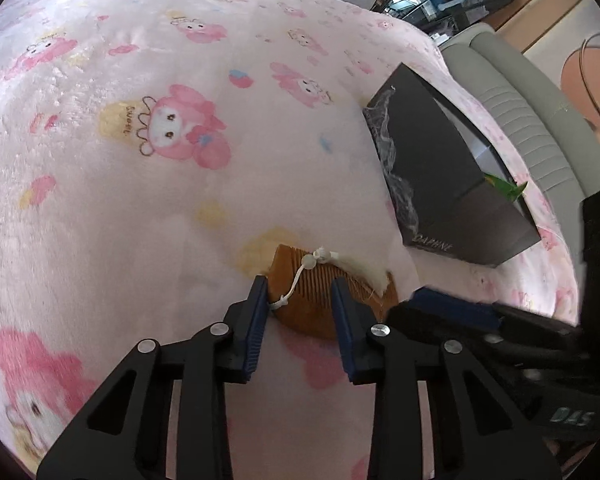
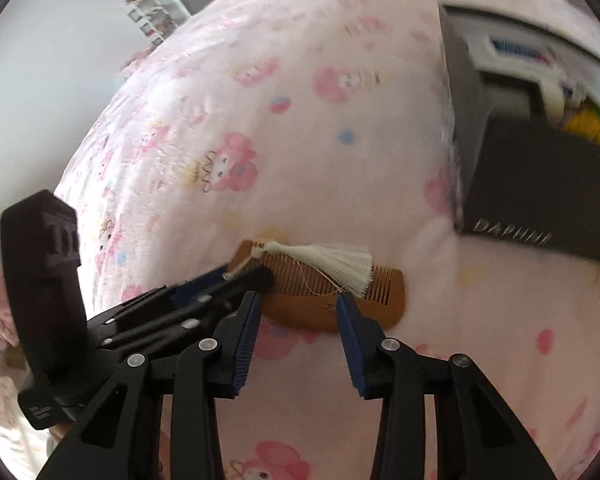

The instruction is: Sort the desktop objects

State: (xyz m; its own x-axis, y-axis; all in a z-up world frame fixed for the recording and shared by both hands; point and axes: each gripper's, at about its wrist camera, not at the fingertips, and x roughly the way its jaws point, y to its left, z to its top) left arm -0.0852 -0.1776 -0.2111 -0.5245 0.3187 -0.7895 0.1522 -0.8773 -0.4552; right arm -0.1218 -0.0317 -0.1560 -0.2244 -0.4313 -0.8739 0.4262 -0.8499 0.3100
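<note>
With both grippers converging on the same item, the step in hand appears to be picking up the wooden comb point(image 1: 300, 300) for transfer to the dark box point(image 1: 452, 184). At the lower left of the right wrist view, the left gripper point(image 2: 244, 276) reaches in to the comb's left end; whether its tips already pinch the wood cannot be told there. In the left wrist view its jaws stand apart, one on each side of that end, at the lower centre of the frame, with the white cord point(image 1: 296, 284) lying between them. At the lower centre of the right wrist view, the right gripper point(image 2: 298, 304) is spread open just short of the comb's spine, not yet touching it. The white tassel point(image 2: 332, 266) lies across the teeth, above and right of that gripper. Close on the solid spine, not on the thin teeth, and keep the cord and tassel clear of the pads so the grip seats on wood. The pink blanket point(image 2: 340, 140) is soft, so press down lightly before closing. The open box sits at the upper right of both frames, well apart from the comb
</note>
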